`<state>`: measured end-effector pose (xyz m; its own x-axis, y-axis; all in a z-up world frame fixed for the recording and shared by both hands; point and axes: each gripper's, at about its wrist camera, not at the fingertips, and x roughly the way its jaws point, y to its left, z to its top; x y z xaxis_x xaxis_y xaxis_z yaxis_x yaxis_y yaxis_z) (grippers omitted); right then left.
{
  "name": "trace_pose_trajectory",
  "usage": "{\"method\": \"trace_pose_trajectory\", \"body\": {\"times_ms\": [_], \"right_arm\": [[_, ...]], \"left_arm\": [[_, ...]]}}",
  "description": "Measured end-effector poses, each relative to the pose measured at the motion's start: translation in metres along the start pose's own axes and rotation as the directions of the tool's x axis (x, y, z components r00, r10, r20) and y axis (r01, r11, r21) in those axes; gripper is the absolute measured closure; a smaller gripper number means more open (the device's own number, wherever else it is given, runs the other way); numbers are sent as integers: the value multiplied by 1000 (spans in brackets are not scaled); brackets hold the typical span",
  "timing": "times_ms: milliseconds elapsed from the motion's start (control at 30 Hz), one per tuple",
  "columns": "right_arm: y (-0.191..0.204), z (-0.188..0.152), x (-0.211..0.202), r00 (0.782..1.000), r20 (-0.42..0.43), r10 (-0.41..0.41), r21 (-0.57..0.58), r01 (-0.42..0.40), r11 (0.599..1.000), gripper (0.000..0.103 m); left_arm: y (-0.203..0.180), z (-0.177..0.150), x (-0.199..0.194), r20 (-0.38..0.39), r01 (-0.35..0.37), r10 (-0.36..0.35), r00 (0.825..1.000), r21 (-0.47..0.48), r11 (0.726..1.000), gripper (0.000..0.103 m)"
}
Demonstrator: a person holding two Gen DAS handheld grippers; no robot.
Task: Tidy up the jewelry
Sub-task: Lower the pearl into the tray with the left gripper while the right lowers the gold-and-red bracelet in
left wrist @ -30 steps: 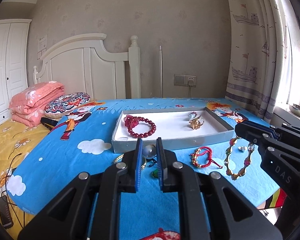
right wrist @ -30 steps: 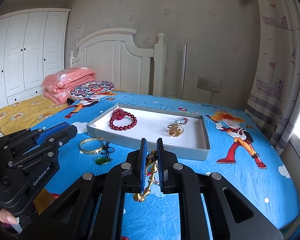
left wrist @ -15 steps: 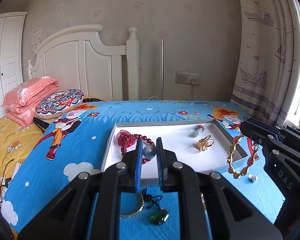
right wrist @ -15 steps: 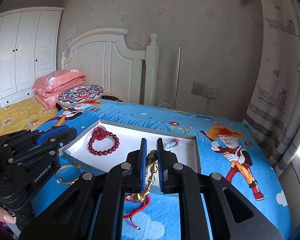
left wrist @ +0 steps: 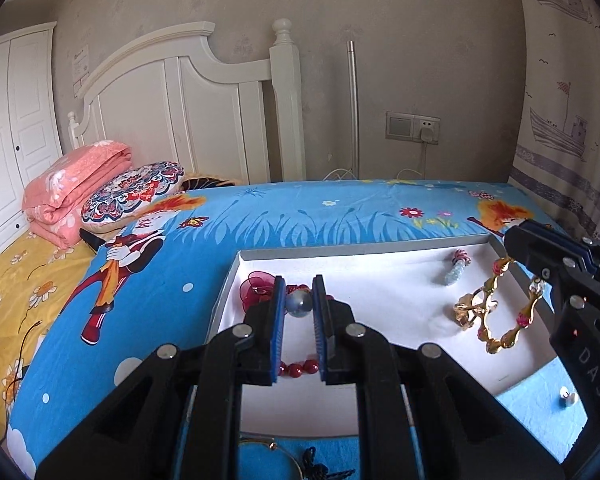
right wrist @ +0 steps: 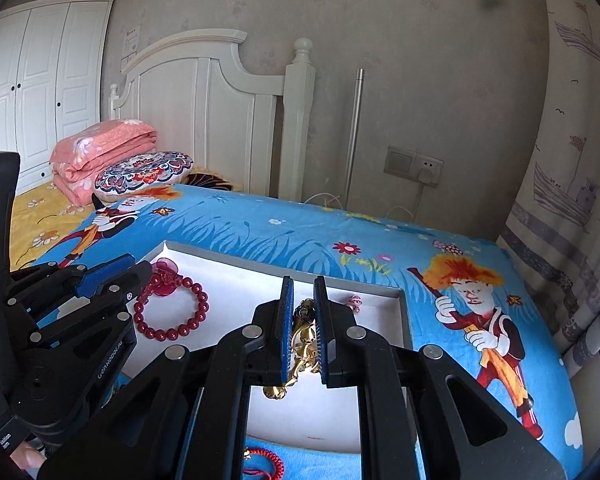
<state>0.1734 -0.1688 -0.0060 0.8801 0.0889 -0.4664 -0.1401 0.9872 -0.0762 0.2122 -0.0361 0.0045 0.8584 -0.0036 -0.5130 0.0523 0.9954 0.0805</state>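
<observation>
Left wrist view: the left hand-held gripper [left wrist: 299, 304] is clamped narrowly on a grey pearl bead [left wrist: 299, 303], held above the near-left part of the white tray [left wrist: 380, 246]. Behind its fingers a red bead bracelet [left wrist: 298, 367] lies in the tray. Farther right in the tray rest a small blue-and-red charm [left wrist: 456, 267] and a gold ring piece [left wrist: 474, 312]. At the right edge the right hand-held gripper [right wrist: 303, 312] pinches a gold and pink link bracelet [left wrist: 508, 312], which dangles over the tray's right side. Right wrist view shows that bracelet gripped between the blue pads. Near the tray, on the blue cartoon bedsheet [left wrist: 300, 216], lie a gold bangle [left wrist: 268, 450], a red cord bracelet [right wrist: 266, 464] and a small white bead [left wrist: 567, 394].
</observation>
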Motion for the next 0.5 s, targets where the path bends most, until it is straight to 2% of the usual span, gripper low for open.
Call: {"method": "trace_pose_trajectory", "body": {"times_ms": [67,100,133,167,200,233,300,500], "right_arm": [[-5,1,11,999,-31,7,19,-7,1000,90],[-7,1,16,999,-46,5,24,-4,1000,88],[-10,0,21,998,-65,8,28,-6,1000,77],[-12,-1,22,997,-75,7,38,-5,999,65],[-16,-2,22,997,-74,9,52,-5,999,61],[-18,-4,19,997,-70,13,63,-9,998,61],[-21,-7,14,998,-65,13,62,-9,998,61],[-28,-19,-10,998,-61,11,68,-7,998,61]], "left_arm": [[1,2,7,-21,9,-9,1000,2,1000,89],[2,3,10,-33,10,-10,999,-1,1000,83],[3,4,12,-38,2,-2,999,-10,1000,67],[6,4,12,-36,-6,5,999,-22,1000,59],[8,3,12,-33,-13,11,999,-32,999,46],[11,3,12,-33,-18,17,999,-41,999,39],[16,2,10,-37,-19,16,999,-58,998,39],[26,-6,-4,-39,-30,26,999,-95,995,25]]}}
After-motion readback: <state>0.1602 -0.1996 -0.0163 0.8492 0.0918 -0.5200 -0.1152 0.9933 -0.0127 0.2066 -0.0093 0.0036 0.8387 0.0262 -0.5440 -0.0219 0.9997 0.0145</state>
